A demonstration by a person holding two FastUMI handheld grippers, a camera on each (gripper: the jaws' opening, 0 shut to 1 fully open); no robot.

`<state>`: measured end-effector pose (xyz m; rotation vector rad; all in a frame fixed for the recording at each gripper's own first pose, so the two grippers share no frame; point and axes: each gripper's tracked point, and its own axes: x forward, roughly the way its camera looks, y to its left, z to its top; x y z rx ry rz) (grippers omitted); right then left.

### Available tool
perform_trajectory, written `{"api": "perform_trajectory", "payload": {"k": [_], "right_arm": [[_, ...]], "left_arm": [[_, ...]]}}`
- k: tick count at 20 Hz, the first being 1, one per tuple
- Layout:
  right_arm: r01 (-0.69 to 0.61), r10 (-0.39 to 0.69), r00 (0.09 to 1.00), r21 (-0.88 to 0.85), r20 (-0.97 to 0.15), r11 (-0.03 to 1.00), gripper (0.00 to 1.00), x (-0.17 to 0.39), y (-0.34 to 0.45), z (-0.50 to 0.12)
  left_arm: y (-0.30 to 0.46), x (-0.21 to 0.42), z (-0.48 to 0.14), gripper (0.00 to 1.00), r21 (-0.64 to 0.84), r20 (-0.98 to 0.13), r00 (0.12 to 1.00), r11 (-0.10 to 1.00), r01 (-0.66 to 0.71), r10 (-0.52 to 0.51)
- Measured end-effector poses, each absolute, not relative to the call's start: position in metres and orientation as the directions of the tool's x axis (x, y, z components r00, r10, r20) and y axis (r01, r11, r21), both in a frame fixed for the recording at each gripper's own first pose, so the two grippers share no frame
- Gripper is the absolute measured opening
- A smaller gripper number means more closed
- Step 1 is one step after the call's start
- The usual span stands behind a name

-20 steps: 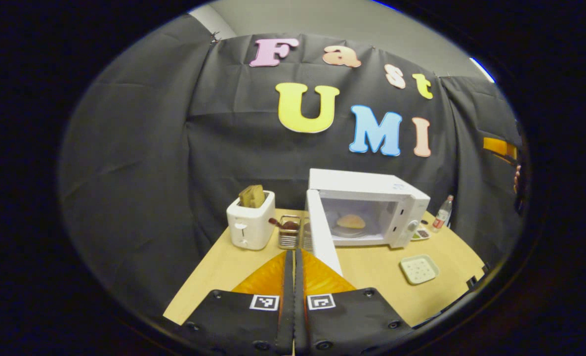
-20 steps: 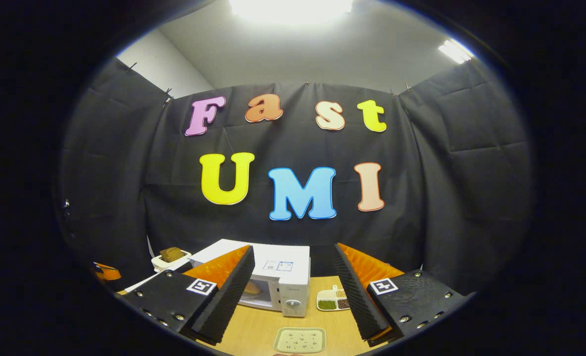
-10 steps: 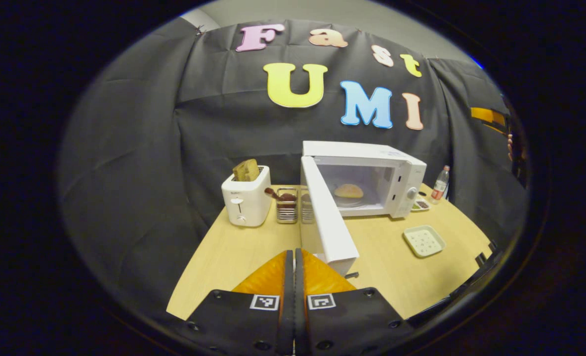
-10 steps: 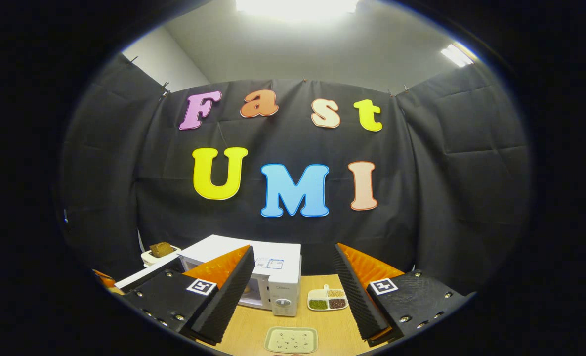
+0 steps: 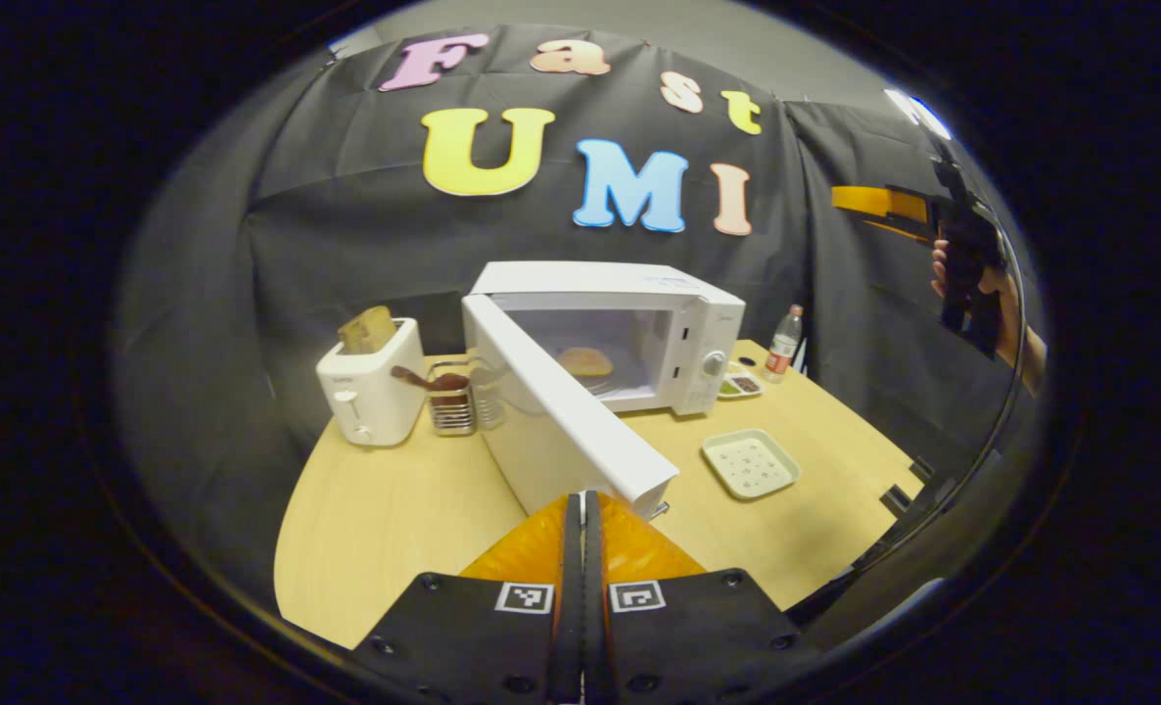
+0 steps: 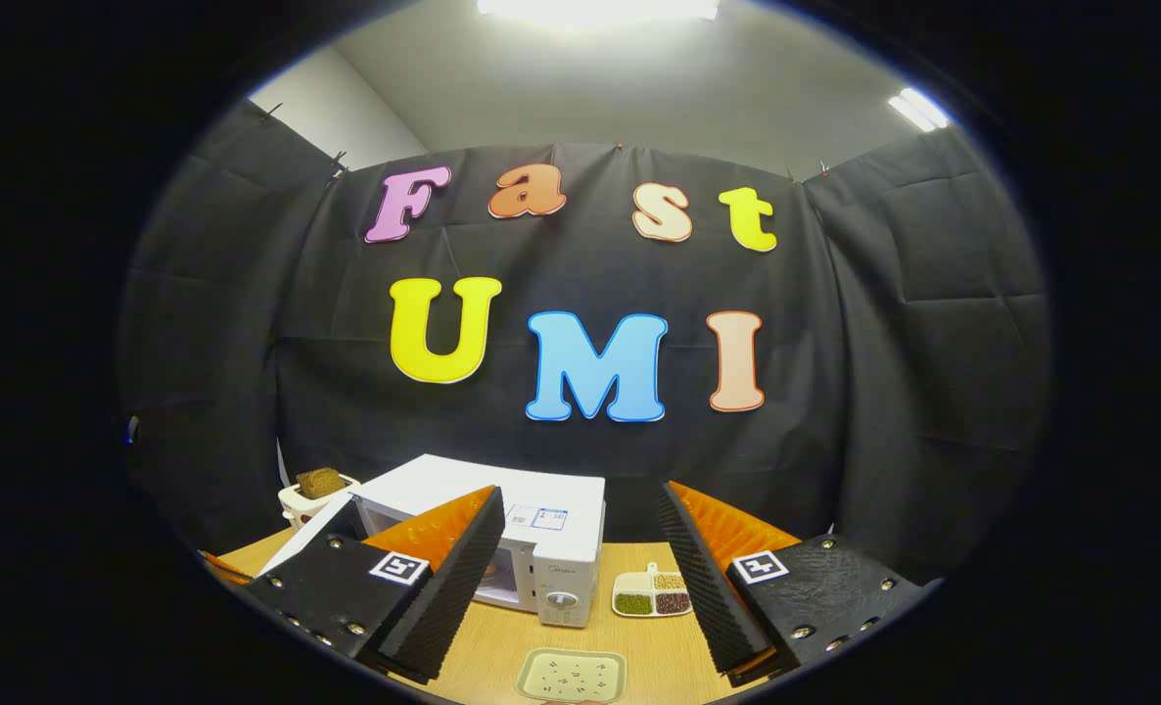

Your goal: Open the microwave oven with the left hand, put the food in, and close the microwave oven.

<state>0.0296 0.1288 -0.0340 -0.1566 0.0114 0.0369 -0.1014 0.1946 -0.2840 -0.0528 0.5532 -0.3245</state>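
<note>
Microwave (image 5: 639,323) sits on the bench (image 5: 394,509) with its door (image 5: 561,421) swung wide and the food (image 5: 583,361) already inside, left tongs (image 5: 581,548) pinched closed on nothing just short of the door's edge, right tongs (image 6: 580,568) gaping open and empty up above the bench.

The sticker on the microwave oven (image 6: 538,518) and its front badge are too small to read.
</note>
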Motion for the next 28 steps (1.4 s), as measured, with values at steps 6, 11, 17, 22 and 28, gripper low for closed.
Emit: {"api": "perform_trajectory", "payload": {"k": [6,11,17,22,28], "right_arm": [[-0.011,0.008,1.0,-0.155,-0.02,0.988,0.97,0.035,0.105,-0.034],[0.035,-0.039,0.999,-0.147,-0.025,0.989,0.97,0.034,0.078,-0.034],[0.098,-0.101,0.995,-0.133,-0.02,0.986,0.97,0.028,0.041,-0.031],[0.134,-0.138,0.99,-0.128,-0.028,0.983,0.97,0.02,0.019,-0.033],[0.161,-0.166,0.986,-0.142,-0.029,0.977,0.97,0.014,0.0,-0.029]], "left_arm": [[0.134,-0.067,-0.274,0.07,-0.136,-0.491,0.766,0.904,0.404,-0.416],[0.104,-0.041,-0.269,0.07,-0.141,-0.478,0.744,0.877,0.46,-0.467],[0.084,-0.014,-0.269,0.07,-0.113,-0.475,0.744,0.871,0.477,-0.469],[0.068,0.007,-0.278,0.07,-0.099,-0.494,0.744,0.88,0.465,-0.449],[0.038,0.034,-0.283,0.07,-0.074,-0.496,0.749,0.881,0.468,-0.44]]}}
